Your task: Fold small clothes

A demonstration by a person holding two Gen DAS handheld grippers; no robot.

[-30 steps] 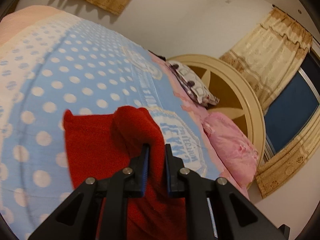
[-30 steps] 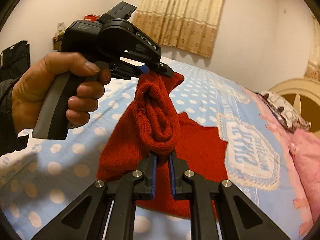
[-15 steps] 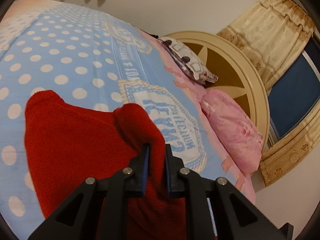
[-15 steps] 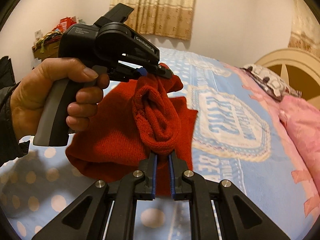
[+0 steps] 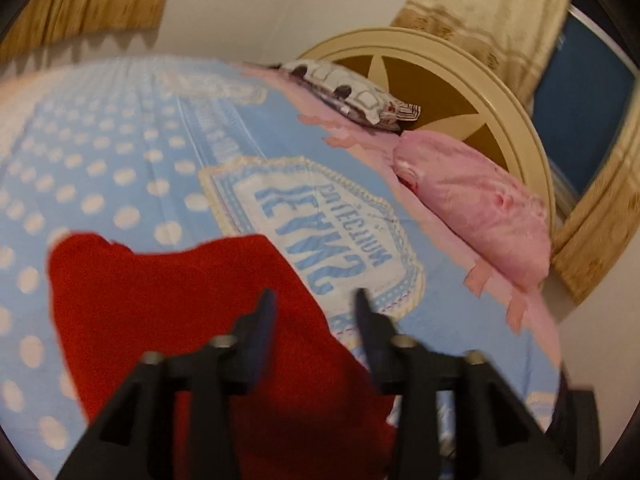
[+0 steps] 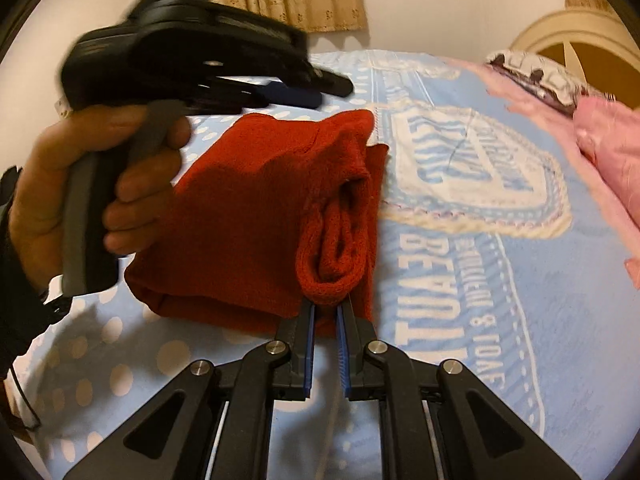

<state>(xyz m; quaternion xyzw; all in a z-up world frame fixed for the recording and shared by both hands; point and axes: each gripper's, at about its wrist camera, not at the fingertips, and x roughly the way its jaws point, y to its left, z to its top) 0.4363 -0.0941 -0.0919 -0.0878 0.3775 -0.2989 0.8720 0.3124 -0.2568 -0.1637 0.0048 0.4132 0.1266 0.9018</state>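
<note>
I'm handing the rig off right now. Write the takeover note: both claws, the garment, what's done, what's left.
Left claw: open, holding nothing, above the red knit garment.
Right claw: nearly closed at the garment's rolled cuff; whether it pinches the knit is unclear.
Garment: doubled over, lying on the blue polka-dot bedspread, near its printed crest.
Done: one fold laid down.
Left: probably free the cuff, flatten the bunched edge, fold again if needed.
</note>
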